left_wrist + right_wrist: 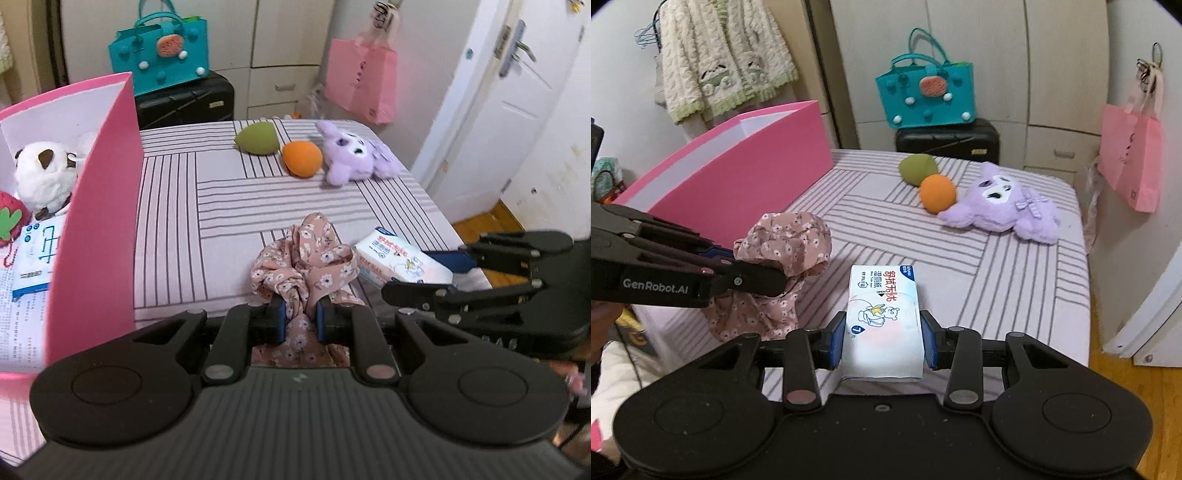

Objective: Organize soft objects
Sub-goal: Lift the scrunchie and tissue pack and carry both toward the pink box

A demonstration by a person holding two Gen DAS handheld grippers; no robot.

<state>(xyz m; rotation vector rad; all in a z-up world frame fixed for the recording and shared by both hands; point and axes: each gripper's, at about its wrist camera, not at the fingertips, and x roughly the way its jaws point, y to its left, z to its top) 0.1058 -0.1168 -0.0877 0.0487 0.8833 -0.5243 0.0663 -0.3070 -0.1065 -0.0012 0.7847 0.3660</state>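
My left gripper (301, 317) is shut on a pink floral cloth (306, 258), bunched above the striped bed near its front edge; the cloth shows in the right wrist view (783, 247) too. My right gripper (882, 339) is shut on a white pack of wet wipes (882, 314), also in the left wrist view (399, 262), just right of the cloth. A green soft ball (256, 138), an orange soft ball (302, 158) and a purple plush toy (356, 157) lie at the bed's far side. A pink box (99, 206) stands to the left.
The pink box holds a white plush (44, 177), a red knitted strawberry (11, 218) and a wipes pack (35, 251). A teal bag (925, 96) sits on a black suitcase (947, 142). A pink paper bag (1130, 155) hangs on the right. A white door (495, 110) is at right.
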